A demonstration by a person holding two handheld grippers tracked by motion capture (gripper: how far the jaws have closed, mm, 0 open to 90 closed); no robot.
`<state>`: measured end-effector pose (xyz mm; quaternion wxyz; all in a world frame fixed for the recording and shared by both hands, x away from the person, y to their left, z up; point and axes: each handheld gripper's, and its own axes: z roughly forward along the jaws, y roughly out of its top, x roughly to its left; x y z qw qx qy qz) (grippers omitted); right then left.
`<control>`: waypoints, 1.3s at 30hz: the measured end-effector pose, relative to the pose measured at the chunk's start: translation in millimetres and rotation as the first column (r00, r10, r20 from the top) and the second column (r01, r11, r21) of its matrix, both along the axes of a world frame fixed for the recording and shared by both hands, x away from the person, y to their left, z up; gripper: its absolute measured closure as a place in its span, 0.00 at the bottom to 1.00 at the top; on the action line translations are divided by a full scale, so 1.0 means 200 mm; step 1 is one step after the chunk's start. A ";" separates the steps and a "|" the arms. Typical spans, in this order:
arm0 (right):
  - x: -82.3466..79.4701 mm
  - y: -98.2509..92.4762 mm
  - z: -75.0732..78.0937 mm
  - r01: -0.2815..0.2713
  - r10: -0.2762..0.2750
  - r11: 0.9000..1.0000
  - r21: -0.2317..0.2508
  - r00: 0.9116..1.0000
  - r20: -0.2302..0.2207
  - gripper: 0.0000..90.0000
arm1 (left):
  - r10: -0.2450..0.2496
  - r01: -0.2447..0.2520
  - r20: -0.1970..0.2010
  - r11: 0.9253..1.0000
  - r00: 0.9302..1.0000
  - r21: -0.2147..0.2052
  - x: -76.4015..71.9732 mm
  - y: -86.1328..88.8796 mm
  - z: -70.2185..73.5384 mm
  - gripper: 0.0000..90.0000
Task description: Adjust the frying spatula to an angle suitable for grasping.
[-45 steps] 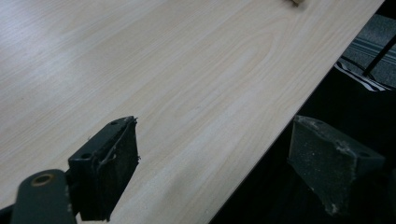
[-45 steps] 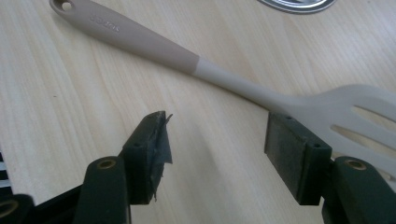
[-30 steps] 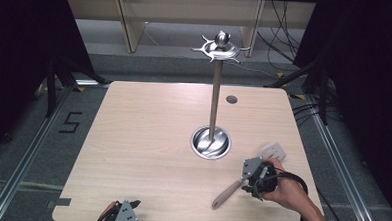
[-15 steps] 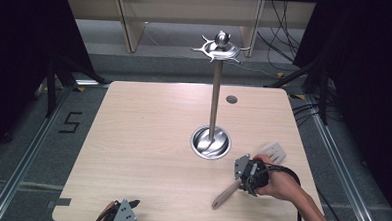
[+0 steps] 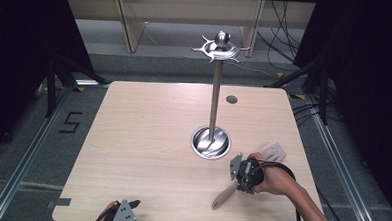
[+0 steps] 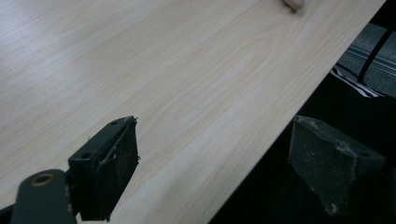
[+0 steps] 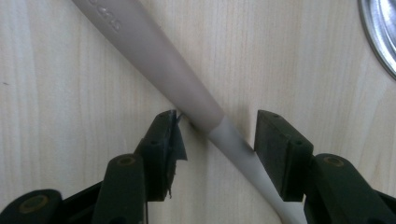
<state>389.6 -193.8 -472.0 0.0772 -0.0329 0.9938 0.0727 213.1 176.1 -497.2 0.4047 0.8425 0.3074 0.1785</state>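
A spatula lies on the wooden table at the front right, with its beige handle [image 5: 224, 196] toward the front and its white slotted head [image 5: 274, 151] farther back. My right gripper [image 5: 237, 178] hangs over the handle, pointing down. In the right gripper view the handle [image 7: 154, 56] runs slantwise between the jaws of my right gripper [image 7: 217, 149]. They have just been closing around it but do not press on it. My left gripper [image 5: 122, 215] rests at the table's front edge. In the left gripper view it [image 6: 219, 172] stands wide open with nothing between its jaws.
A tall metal stand rises from a round base [image 5: 211, 141] at mid-table, just behind the right hand, with curved hooks at its top [image 5: 221, 47]. A small dark hole [image 5: 231, 99] sits near the table's back edge. A cable trails from the right gripper.
The right hand has moved a little to the left and down along the spatula toward its handle. The left gripper has stayed where it was.
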 end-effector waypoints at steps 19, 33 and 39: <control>-0.01 0.06 0.00 -0.034 0.028 0.990 -0.134 0.998 -0.048 0.68 | 0.001 -0.001 -0.028 1.000 1.000 0.013 -0.01 0.00 0.00 0.18; 0.01 0.05 0.01 0.045 -0.055 0.989 -0.137 0.996 -0.067 0.82 | 0.003 -0.003 -0.027 1.000 1.000 0.007 -0.01 0.00 0.01 0.17; 0.02 0.05 0.00 -0.030 0.022 0.989 -0.148 0.998 -0.059 0.83 | 0.006 -0.007 -0.028 1.000 1.000 -0.011 -0.01 -0.01 0.00 0.17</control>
